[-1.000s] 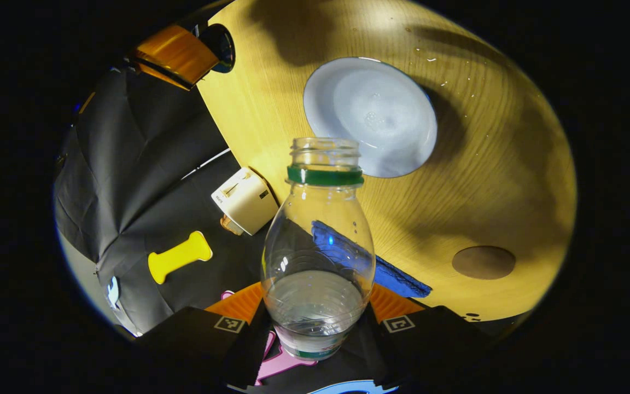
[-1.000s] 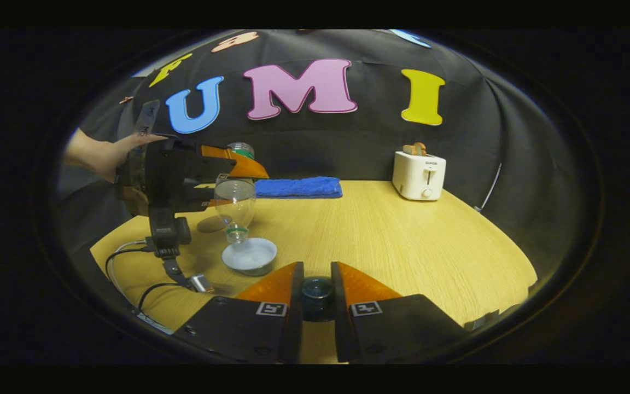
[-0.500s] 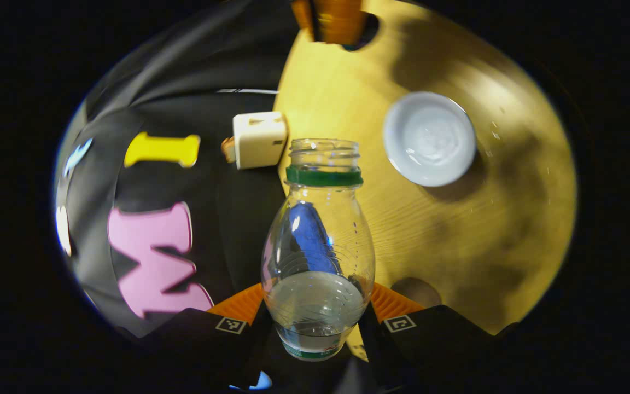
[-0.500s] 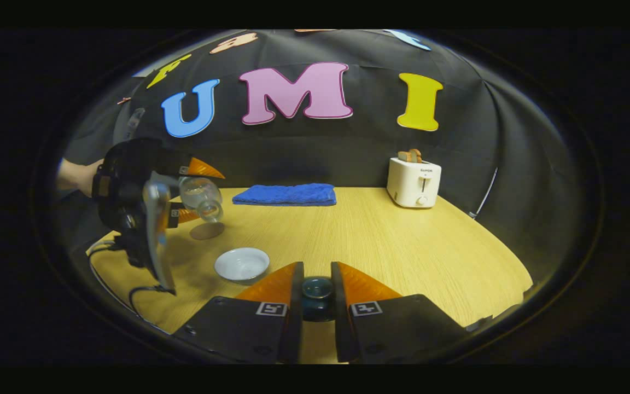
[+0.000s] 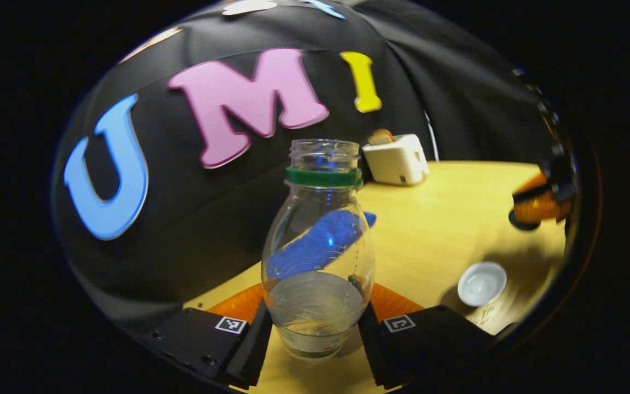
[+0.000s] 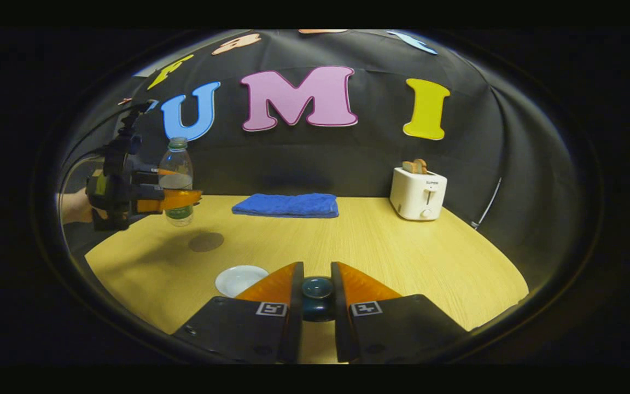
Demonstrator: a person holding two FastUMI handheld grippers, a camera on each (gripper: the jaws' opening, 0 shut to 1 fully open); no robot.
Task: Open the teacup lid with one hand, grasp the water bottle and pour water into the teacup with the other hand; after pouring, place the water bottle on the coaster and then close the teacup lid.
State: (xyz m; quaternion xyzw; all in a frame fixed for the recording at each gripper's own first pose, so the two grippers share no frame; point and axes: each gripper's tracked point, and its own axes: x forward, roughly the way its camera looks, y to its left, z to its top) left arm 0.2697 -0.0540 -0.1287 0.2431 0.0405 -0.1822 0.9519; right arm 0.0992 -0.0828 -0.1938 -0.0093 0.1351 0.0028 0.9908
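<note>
- The left gripper [image 5: 315, 320] is clamped on a clear plastic water bottle with a green neck ring [image 5: 318, 246], both fingers pressing its lower body; the bottle stands upright, uncapped, with a little water at the bottom.
- In the right gripper view, that same left gripper [image 6: 175, 198] holds the bottle [image 6: 176, 178] in the air, above the round brown coaster [image 6: 206, 241] and a touch to its left, clear of the light wooden table [image 6: 380, 246].
- The right gripper [image 6: 318, 290] has its jaws narrow, both fingers pinched on the dark teal knob of the teacup lid [image 6: 316, 295].
- The white teacup [image 6: 240, 279] sits open on the table, nearer the camera than the coaster and well apart from it.
- A folded blue towel [image 6: 286, 204] lies beyond the coaster toward the back wall.
- A white toaster [image 6: 418, 192] stands well to the coaster's right, bread poking out of its slot.
</note>
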